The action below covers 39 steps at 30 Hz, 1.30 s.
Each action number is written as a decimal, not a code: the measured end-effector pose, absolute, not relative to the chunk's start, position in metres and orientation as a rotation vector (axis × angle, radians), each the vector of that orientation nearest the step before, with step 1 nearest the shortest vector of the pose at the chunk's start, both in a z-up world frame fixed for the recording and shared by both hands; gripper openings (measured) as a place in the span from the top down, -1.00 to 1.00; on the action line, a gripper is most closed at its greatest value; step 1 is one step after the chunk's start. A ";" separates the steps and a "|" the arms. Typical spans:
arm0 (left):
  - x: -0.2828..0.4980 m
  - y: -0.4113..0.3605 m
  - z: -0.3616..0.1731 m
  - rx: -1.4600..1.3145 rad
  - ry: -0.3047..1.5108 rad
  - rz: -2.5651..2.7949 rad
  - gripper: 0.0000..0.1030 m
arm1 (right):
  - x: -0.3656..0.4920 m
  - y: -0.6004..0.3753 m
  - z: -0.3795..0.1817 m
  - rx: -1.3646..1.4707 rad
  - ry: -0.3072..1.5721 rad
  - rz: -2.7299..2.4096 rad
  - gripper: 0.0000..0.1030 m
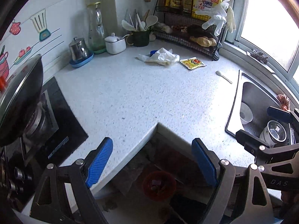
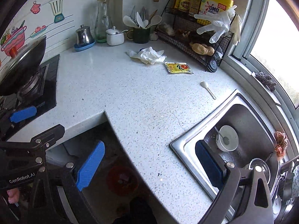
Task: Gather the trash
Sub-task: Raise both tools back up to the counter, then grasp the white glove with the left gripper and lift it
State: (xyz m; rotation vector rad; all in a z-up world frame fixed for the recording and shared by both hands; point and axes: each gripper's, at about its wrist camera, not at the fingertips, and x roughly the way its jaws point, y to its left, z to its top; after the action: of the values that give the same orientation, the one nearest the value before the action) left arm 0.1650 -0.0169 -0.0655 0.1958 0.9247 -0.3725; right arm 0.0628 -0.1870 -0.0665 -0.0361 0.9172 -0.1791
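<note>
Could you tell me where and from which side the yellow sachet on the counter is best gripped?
The yellow sachet lies flat on the counter, so a top pinch would likely slip. Probably best to take its near edge, coming in low from the front; the rack stands close behind and the crumpled glove lies to its left.

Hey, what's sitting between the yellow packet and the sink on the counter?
A small white spoon lies alone on the countertop between the yellow packet and the sink; the right wrist view shows it best.
</note>
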 end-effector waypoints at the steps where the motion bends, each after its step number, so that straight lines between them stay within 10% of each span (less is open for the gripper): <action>1: 0.173 -0.025 -0.063 0.205 0.923 -0.383 -0.65 | 0.064 -0.194 -0.063 -0.025 0.919 -0.183 -0.89; 39: 0.487 -0.176 -0.132 0.373 1.131 -0.637 -0.64 | 0.293 -0.333 -0.084 0.192 1.032 -0.404 -0.89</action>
State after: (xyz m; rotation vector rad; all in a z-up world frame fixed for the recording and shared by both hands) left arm 0.4869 -0.1759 -0.1319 0.3733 1.1312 -0.6368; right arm 0.2932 -0.3333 -0.0843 0.1918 1.0323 -0.4042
